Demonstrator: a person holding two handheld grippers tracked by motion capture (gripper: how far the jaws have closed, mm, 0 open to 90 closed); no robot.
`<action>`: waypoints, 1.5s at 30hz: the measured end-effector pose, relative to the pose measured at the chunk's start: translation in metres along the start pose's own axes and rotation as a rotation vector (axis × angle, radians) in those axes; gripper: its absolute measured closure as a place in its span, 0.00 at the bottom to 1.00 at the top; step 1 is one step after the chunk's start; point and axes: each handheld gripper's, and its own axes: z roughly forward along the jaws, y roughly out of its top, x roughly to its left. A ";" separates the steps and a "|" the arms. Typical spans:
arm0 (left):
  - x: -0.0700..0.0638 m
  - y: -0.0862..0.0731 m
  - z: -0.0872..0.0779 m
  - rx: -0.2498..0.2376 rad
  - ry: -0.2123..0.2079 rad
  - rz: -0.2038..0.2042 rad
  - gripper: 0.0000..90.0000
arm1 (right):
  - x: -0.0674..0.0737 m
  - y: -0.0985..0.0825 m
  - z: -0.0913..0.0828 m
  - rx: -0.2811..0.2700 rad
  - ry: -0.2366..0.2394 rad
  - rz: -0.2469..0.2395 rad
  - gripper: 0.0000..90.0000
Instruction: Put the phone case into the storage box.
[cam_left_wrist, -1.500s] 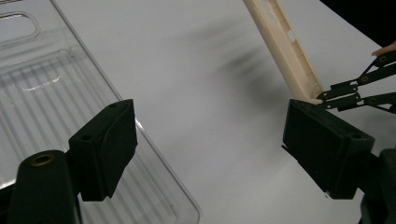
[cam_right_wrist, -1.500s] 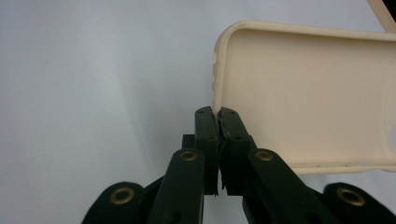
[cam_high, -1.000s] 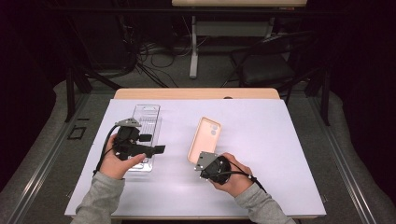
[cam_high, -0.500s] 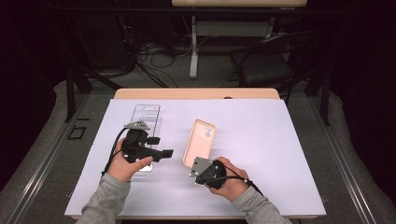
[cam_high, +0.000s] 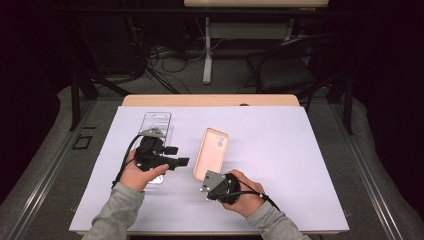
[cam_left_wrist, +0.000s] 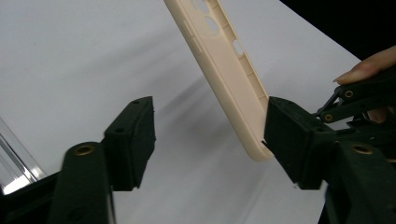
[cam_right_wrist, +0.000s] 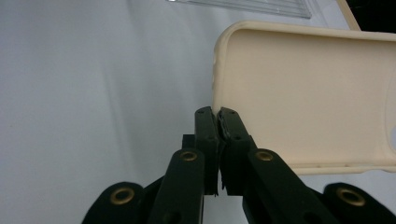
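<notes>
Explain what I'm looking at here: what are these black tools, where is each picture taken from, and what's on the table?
A person sits at a white-covered table with a hand-held two-jaw gripper in each hand. The high view looks down from above; the gripper views look along each tool's jaws. The right gripper is shut on the edge of a beige phone case. The left gripper has just been closing, its jaws apart beside the case. A clear plastic package lies behind the left hand.

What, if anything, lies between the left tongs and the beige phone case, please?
Nothing visible does: only bare white table cover separates the left tongs from the phone case, whose edge already sits beside one pad in the left gripper view.
</notes>
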 end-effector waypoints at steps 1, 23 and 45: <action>0.001 0.001 0.002 0.009 -0.002 -0.013 0.40 | 0.000 0.000 0.000 0.002 -0.001 -0.001 0.98; 0.008 0.019 0.021 0.078 -0.023 -0.084 0.49 | 0.006 0.002 0.002 0.015 -0.027 -0.024 0.98; 0.012 0.028 0.030 0.102 -0.023 -0.181 0.53 | 0.005 0.002 0.002 -0.003 -0.034 -0.031 0.98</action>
